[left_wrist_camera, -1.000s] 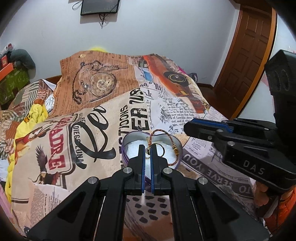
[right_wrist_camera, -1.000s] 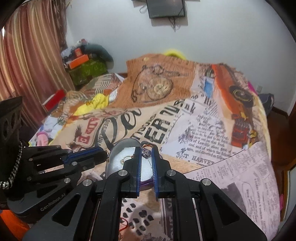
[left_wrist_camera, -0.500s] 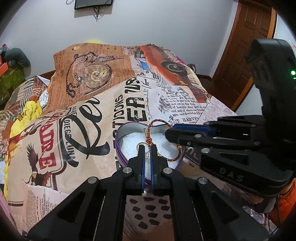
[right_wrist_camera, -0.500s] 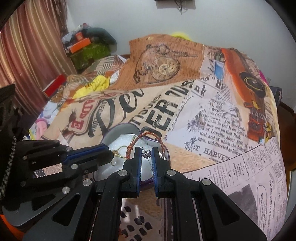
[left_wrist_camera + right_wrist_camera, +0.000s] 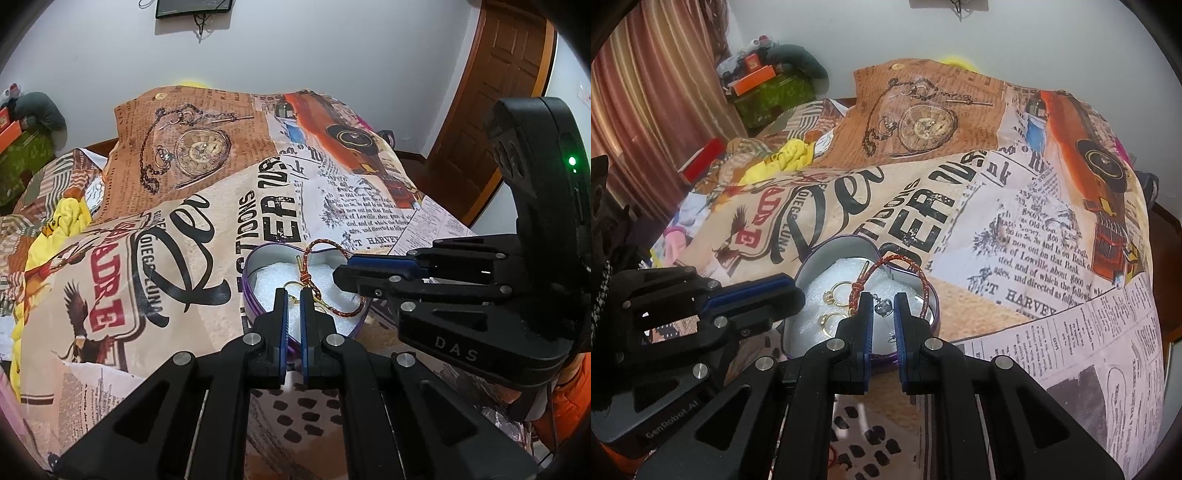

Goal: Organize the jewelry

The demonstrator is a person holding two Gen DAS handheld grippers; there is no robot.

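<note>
A heart-shaped tin (image 5: 255, 258) (image 5: 812, 266) with a purple rim and white padding lies on the printed bedspread. A red braided bracelet (image 5: 321, 243) (image 5: 919, 273) drapes over its far rim. Gold rings (image 5: 836, 291) lie on the padding. My left gripper (image 5: 293, 295) (image 5: 794, 291) hovers over the tin's near edge, jaws nearly shut, nothing clearly held. My right gripper (image 5: 882, 299) (image 5: 341, 275) is slightly open above the tin, and a small silver pendant (image 5: 882, 306) on a thin chain lies between its fingers.
The bedspread (image 5: 184, 229) (image 5: 1015, 229) covers the whole bed. Yellow cloth (image 5: 70, 218) and clutter lie at the left. A wooden door (image 5: 509, 92) stands at the right, a curtain (image 5: 646, 110) at the left.
My right gripper has widened a little, and the silver pendant now lies between its fingers over the tin. Both grippers have moved slightly closer to the tin.
</note>
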